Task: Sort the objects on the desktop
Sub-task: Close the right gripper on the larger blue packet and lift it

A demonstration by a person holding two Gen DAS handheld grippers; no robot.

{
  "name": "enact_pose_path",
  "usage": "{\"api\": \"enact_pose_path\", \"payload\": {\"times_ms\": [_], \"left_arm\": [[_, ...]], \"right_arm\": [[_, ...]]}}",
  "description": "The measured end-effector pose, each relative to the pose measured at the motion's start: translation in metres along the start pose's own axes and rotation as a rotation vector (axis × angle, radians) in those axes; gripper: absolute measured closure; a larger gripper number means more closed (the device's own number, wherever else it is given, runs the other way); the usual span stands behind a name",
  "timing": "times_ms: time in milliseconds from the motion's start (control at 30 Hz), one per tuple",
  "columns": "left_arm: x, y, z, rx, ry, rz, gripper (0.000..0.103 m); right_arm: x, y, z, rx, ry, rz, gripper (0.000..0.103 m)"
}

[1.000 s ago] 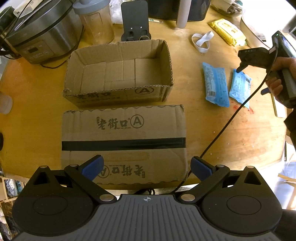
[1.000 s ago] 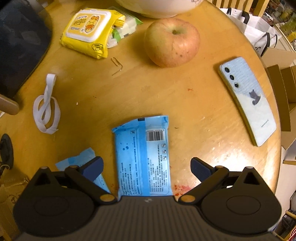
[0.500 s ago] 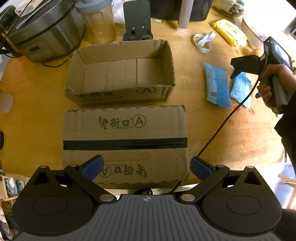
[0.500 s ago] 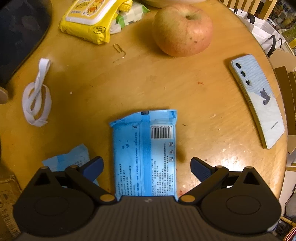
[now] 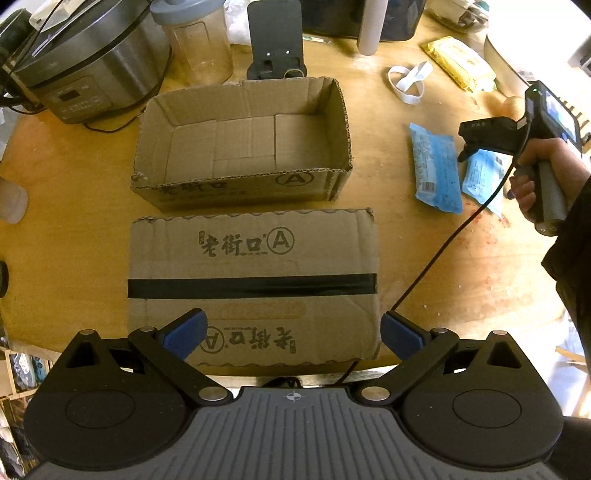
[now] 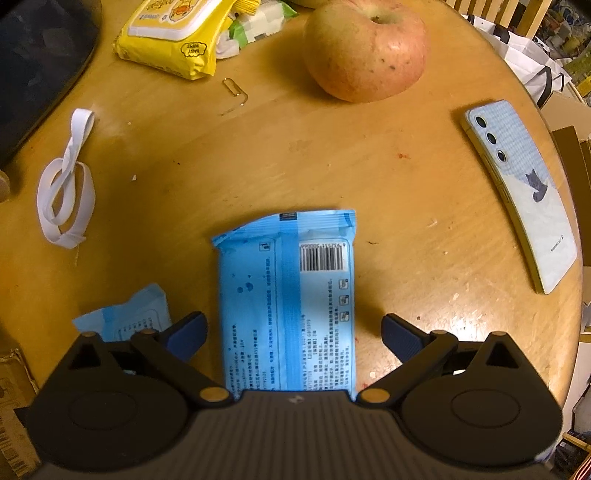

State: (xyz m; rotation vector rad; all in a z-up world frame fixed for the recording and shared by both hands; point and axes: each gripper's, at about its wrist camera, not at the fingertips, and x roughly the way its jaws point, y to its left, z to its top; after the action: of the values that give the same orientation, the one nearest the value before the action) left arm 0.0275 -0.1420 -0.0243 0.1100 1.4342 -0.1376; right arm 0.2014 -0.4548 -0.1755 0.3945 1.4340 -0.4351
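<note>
A blue wipes pack (image 6: 288, 302) lies flat on the wooden table between the open fingers of my right gripper (image 6: 293, 332), which straddles its near half without squeezing it. A second blue pack (image 6: 129, 317) lies just left of it. In the left wrist view both packs show at the right, one (image 5: 436, 166) and the other (image 5: 484, 177), with the right gripper (image 5: 467, 153) low over them. An open cardboard box (image 5: 243, 147) stands at centre. My left gripper (image 5: 293, 332) is open and empty over a flattened cardboard box (image 5: 255, 288).
An apple (image 6: 365, 44), yellow wipes pack (image 6: 173, 33), paper clip (image 6: 234, 88), white elastic band (image 6: 66, 192) and phone (image 6: 521, 192) lie beyond the right gripper. A rice cooker (image 5: 81, 62), clear jar (image 5: 195, 40) and black stand (image 5: 275, 40) line the table's back.
My right gripper has moved forward and lower over the blue pack, which now lies between its fingers. The left gripper has barely moved.
</note>
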Motion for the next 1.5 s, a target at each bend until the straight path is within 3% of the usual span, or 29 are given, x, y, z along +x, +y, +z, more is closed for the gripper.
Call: {"api": "enact_pose_path", "payload": {"times_ms": [100,333,700,1100,1500], "left_arm": [[0.000,0.002,0.000,-0.007,0.000,0.001,0.000],[-0.001,0.002,0.000,-0.007,-0.005,-0.004,0.000],[-0.004,0.001,-0.005,0.014,-0.007,-0.012,0.000],[-0.006,-0.002,-0.011,0.032,-0.010,-0.019,0.000],[-0.007,-0.004,-0.012,0.038,-0.019,-0.028,0.000]], "right_arm": [[-0.007,0.002,0.000,-0.009,-0.011,0.002,0.031],[-0.015,0.008,-0.003,-0.031,-0.032,-0.008,0.041],[-0.046,-0.001,-0.002,-0.029,-0.052,0.011,0.042],[-0.050,-0.016,-0.009,-0.045,-0.053,0.020,0.042],[-0.060,-0.014,-0.002,-0.153,-0.060,0.038,0.042]]}}
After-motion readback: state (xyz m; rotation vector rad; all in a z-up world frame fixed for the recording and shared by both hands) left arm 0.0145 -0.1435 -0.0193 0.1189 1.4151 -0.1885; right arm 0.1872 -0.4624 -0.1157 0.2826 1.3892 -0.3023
